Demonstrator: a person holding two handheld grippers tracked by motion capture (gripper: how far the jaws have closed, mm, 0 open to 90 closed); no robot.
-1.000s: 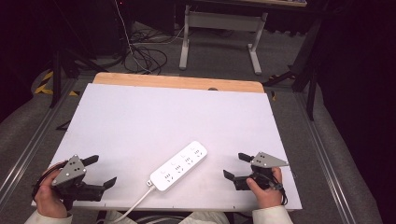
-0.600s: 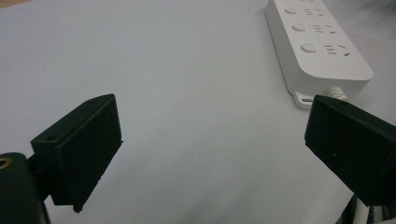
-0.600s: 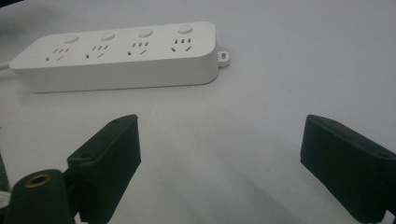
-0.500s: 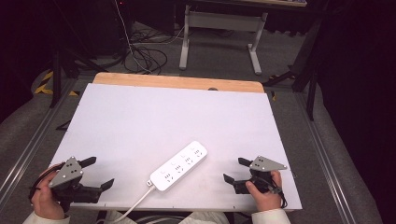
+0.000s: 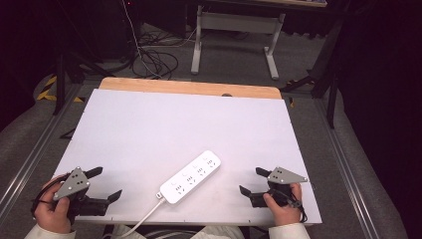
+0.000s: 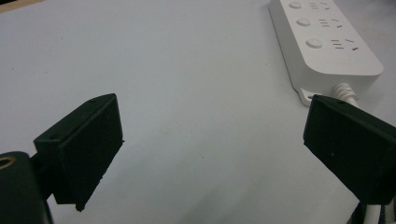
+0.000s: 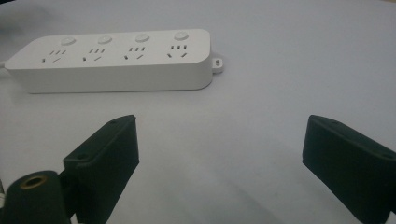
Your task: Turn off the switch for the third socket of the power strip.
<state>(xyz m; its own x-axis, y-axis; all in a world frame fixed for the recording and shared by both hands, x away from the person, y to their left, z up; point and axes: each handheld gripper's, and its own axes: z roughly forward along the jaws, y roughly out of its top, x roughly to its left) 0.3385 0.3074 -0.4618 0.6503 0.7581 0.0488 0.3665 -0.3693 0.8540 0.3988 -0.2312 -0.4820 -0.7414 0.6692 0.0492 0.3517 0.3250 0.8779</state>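
Note:
A white power strip (image 5: 190,177) with several sockets lies diagonally near the front of the white table top (image 5: 174,124). Its white cable (image 5: 144,219) runs off the near edge. My left gripper (image 5: 107,182) rests at the front left corner, open, with nothing between its jaws. In the left gripper view the left gripper (image 6: 215,140) faces bare table, and the strip's cable end (image 6: 327,42) lies ahead to the right. My right gripper (image 5: 250,180) sits at the front right, open and empty. In the right gripper view the right gripper (image 7: 224,158) faces the strip (image 7: 116,60), a short gap away.
A wooden strip (image 5: 189,88) borders the table's far edge. Metal rails (image 5: 30,159) run along both sides of the table. Beyond it, a desk frame (image 5: 234,30) and loose cables (image 5: 154,55) sit on the grey floor.
Both hands have drifted slightly toward the near edge of the table. The power strip has not moved, and both grippers stay open.

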